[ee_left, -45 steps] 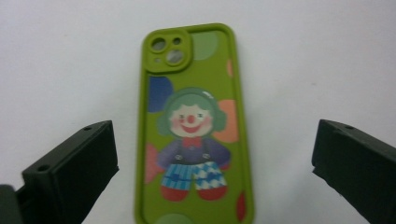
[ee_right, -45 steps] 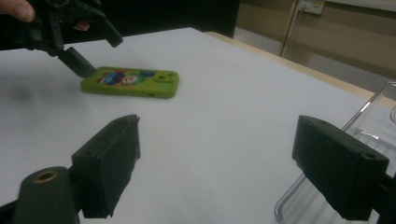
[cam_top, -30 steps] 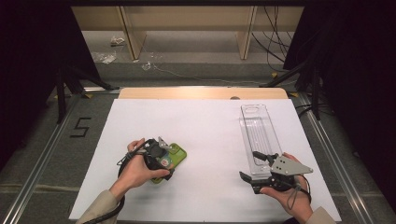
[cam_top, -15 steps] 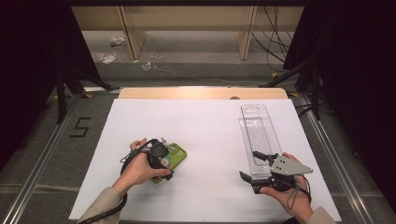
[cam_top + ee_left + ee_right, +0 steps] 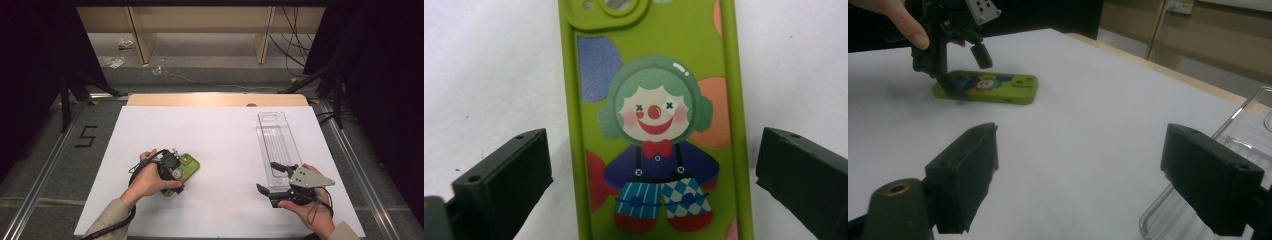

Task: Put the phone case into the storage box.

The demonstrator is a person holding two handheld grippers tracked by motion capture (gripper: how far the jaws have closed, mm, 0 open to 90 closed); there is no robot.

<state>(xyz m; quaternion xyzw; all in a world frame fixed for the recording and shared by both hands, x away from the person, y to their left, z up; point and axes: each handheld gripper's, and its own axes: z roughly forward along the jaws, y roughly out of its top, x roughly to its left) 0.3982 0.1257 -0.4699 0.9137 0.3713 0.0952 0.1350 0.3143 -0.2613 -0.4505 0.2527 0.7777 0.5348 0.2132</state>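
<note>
A green phone case (image 5: 654, 65) with a clown picture lies flat on the white table (image 5: 225, 145). My left gripper (image 5: 651, 150) hangs over its lower end, jaws open, one on each side of the case with a small gap at either edge. In the high view this left gripper (image 5: 172, 171) covers part of the phone case (image 5: 189, 166). My right gripper (image 5: 269, 178) rests at the front right, jaws open and level, with nothing between them. The right gripper view looks past its own open right gripper (image 5: 1083, 165) to the phone case (image 5: 998, 86) and the left gripper (image 5: 950, 45).
A long clear plastic tray (image 5: 276, 140) lies lengthwise at the right, its near end beside the right gripper. The same tray's (image 5: 1248, 130) edge shows behind the right jaw. A wooden strip (image 5: 215, 100) borders the table's far edge.
</note>
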